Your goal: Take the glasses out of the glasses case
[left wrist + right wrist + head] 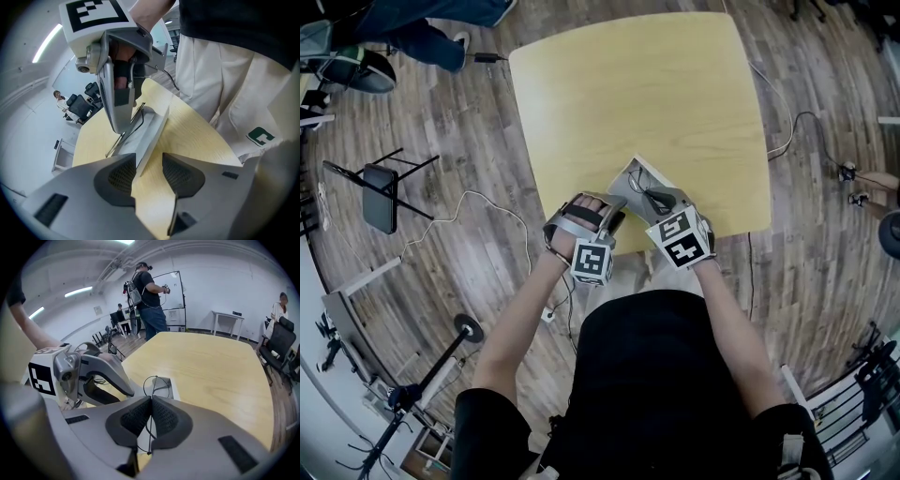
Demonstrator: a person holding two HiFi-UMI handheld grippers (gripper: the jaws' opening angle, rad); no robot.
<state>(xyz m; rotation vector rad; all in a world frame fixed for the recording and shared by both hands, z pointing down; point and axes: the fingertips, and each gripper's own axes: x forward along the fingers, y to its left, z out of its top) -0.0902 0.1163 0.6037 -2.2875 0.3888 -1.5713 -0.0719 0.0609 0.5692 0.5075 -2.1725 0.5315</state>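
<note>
To the left of the glasses case (pixel 632 178), find the left gripper (pixel 149 171). Points down at the case from that side. Holds its jaws apart, not squeezing anything. Has one thin side wall of the case between them. Shows that wall right next to the left pad (pixel 123 176), with a clear gap to the other pad.

Next, look at the case itself. Grey, open, lying flat on the yellow table (pixel 656 94). Sits with the table's near edge just beside it.

In the middle, over the open case, see the glasses (pixel 157 386). Made of thin dark wire with round lenses. Hard to tell whether any part touches the floor of the case.

To the right of the case, find the right gripper (pixel 151 416). Reaches down into the open case from above. Has its jaws clenched tight on the thin wire of the glasses. Pinches the frame between both pads. Leaves one round lens sticking out past the tips, above the case, and a bit of wire trailing back behind the pads.
</note>
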